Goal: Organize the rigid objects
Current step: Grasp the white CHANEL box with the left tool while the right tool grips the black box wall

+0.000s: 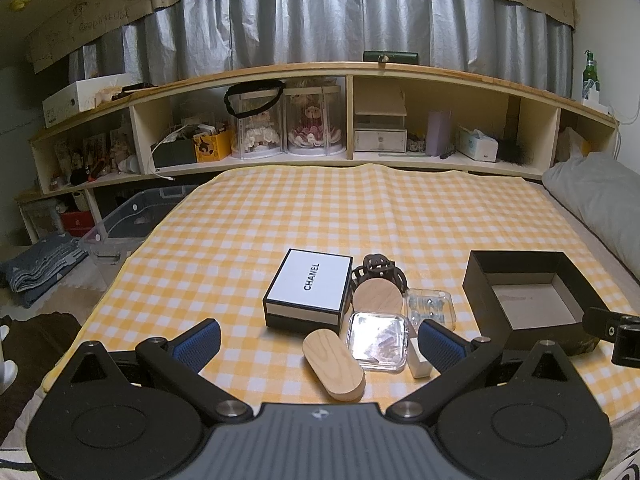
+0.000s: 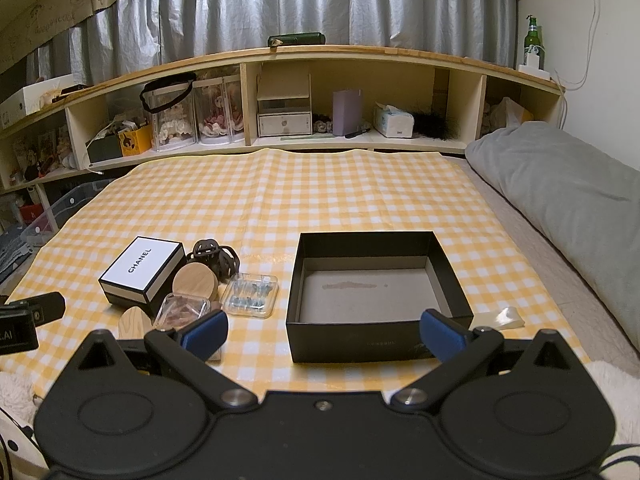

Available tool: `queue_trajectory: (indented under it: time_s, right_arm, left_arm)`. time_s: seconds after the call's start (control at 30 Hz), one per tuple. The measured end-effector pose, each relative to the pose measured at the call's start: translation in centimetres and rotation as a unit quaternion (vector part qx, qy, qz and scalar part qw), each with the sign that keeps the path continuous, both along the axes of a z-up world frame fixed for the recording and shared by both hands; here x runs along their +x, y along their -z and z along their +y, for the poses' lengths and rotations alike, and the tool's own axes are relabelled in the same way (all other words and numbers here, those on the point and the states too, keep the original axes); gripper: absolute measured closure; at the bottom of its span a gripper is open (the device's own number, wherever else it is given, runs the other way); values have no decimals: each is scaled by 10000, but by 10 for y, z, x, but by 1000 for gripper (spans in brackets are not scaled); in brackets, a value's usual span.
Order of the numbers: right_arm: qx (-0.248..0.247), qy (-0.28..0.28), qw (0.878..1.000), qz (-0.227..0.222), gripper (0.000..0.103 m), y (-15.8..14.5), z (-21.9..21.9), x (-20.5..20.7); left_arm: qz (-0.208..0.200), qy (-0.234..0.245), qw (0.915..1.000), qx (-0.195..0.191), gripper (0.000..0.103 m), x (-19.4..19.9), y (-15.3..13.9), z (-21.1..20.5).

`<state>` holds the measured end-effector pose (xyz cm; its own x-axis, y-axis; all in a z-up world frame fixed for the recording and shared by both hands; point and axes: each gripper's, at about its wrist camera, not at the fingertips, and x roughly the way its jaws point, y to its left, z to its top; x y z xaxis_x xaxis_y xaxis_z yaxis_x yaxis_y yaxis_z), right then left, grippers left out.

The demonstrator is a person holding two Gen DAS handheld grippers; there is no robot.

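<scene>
A yellow-and-white checked cloth [image 1: 320, 216] covers the bed, and the things to be sorted sit in a tight cluster near its front edge. The white-lidded box marked CHANEL [image 1: 308, 292] lies at the left of the cluster; just beside it is a round wooden lid [image 1: 377, 295] with a dark hair claw [image 1: 378, 266] touching it from behind. In front lie a clear square case [image 1: 378, 340], an oval wooden piece [image 1: 334, 365], a small white block [image 1: 418, 362] and a clear case of small bluish parts [image 1: 431, 306]. To the right of them, set apart, stands the open black box [image 2: 376, 296], empty, its grey floor bare. The left gripper [image 1: 320, 340] hovers low over the cluster with its blue-padded fingers [image 1: 198, 342] spread wide and nothing between them. The right gripper [image 2: 324, 330] hangs before the black box's near wall, fingers also wide apart and empty. A grey pillow [image 2: 560, 200] lies along the right side, a crumpled bit of clear film [image 2: 506, 317] beside the black box, and a cluttered wooden shelf [image 2: 280, 56] under grey curtains runs behind the bed.
</scene>
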<state>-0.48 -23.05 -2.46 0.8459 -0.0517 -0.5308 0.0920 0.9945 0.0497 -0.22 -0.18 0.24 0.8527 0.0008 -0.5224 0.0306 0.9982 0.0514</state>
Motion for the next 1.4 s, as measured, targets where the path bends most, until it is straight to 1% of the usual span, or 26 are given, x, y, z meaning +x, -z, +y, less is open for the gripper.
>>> queue_trajectory:
  time_s: [0.2, 0.33, 0.5, 0.63, 0.77, 0.87, 0.93, 1.0, 1.17, 1.27, 1.33, 1.4]
  right_arm:
    - [75, -8, 9999, -146, 0, -7, -3, -4]
    - [134, -29, 9996, -229, 0, -12, -7, 3]
    - [62, 62, 9991, -427, 0, -24, -17, 16]
    - [126, 206, 9983, -526, 0, -32, -32, 35]
    - [134, 442, 9972, -592, 0, -35, -53, 53]
    - [306, 674, 9953, -623, 0, -35, -75, 66]
    - [480, 832, 9932, -657, 0, -32, -93, 74]
    - [547, 981, 9915, -652, 0, -29, -108, 82]
    - [580, 1172, 9905, -426, 0, -17, -135, 102]
    - [376, 1138, 9927, -98, 0, -7, -142, 115]
    - [359, 1041, 9937, 199, 1, 0, -146, 124]
    - [461, 890, 9935, 537, 10, 10, -150, 132]
  left_arm:
    - [-185, 48, 9998, -58, 0, -1, -7, 0]
    - [-308, 170, 9993, -158, 0, 9, -16, -1]
    - [-497, 239, 9982, -243, 0, 24, -29, -4]
    - [-569, 221, 9977, -279, 0, 41, -34, -2]
    - [-393, 294, 9982, -332, 0, 64, -36, 1]
    - [-200, 286, 9992, -214, 0, 86, -35, 3]
    - [-134, 245, 9994, -206, 0, 98, -34, 6]
    - [-103, 226, 9994, -227, 0, 113, -34, 9]
    - [144, 245, 9996, -9, 0, 150, -26, 14]
    - [319, 264, 9991, 112, 0, 171, -17, 20]
    - [422, 238, 9987, 141, 0, 185, -10, 24]
    - [578, 264, 9979, 147, 0, 199, -2, 29]
